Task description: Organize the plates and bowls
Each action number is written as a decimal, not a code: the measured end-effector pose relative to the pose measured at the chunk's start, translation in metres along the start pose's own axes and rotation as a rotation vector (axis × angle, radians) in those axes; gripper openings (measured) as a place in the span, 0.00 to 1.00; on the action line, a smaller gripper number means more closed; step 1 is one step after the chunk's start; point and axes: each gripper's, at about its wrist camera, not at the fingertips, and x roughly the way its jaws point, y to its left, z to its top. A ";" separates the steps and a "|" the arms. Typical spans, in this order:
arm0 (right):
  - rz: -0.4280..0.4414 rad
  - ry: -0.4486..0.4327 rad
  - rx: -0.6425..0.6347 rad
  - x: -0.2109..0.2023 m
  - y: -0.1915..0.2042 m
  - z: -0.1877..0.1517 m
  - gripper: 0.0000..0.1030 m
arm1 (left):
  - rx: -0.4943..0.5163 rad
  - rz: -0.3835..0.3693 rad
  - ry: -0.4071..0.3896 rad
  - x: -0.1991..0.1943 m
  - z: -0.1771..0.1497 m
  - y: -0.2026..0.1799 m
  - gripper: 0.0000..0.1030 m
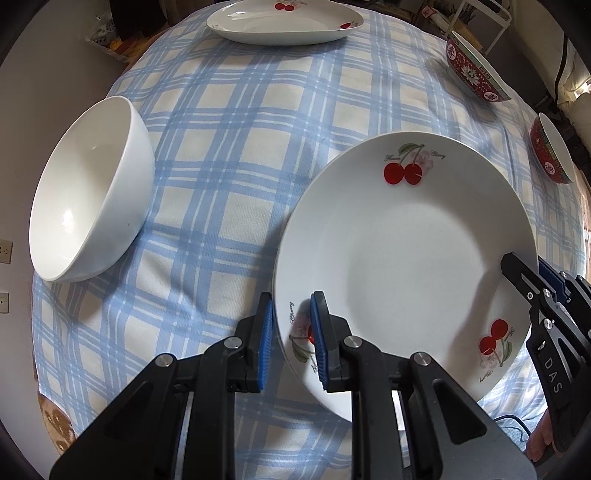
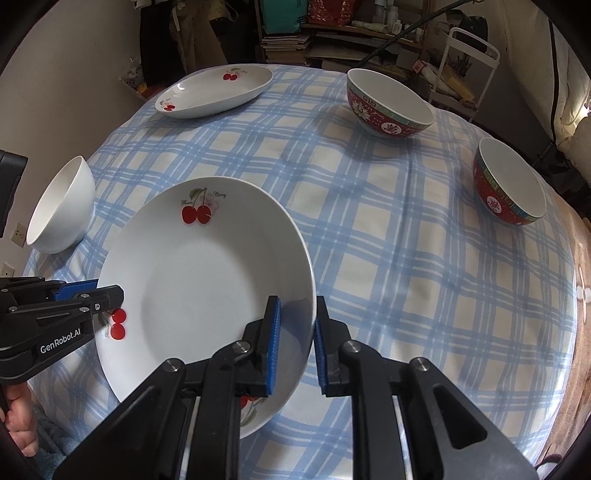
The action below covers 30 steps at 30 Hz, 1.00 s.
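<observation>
A white cherry-print plate [image 1: 402, 258] lies near the table's front; it also shows in the right wrist view [image 2: 199, 280]. My left gripper [image 1: 291, 339] straddles its left rim, one blue pad on each side, shut on it. My right gripper [image 2: 297, 343] straddles its right rim the same way, and shows in the left wrist view [image 1: 532, 280]. A second cherry plate [image 2: 214, 90] lies at the far side. A plain white bowl [image 1: 88, 188] stands at the left. Two red patterned bowls [image 2: 388, 103] [image 2: 508, 181] stand at the right.
The round table has a blue-and-white checked cloth [image 2: 388, 258]. Behind it are cluttered shelves [image 2: 332, 33] and a white wire rack [image 2: 469, 70]. A wall [image 2: 74, 66] lies to the left. The person's hand [image 2: 18, 417] holds the left gripper.
</observation>
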 end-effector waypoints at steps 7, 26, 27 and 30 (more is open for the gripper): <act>0.015 0.022 0.022 0.004 -0.005 0.000 0.20 | 0.009 0.010 -0.004 0.000 0.000 -0.004 0.21; 0.055 0.034 0.050 0.004 -0.011 0.003 0.20 | 0.013 -0.003 -0.030 -0.017 0.001 0.000 0.23; 0.056 0.033 0.049 0.003 -0.010 0.003 0.20 | 0.013 -0.009 -0.035 -0.019 0.001 0.000 0.24; 0.056 0.026 0.051 -0.001 -0.011 0.004 0.20 | 0.005 -0.035 -0.042 -0.025 0.001 0.005 0.27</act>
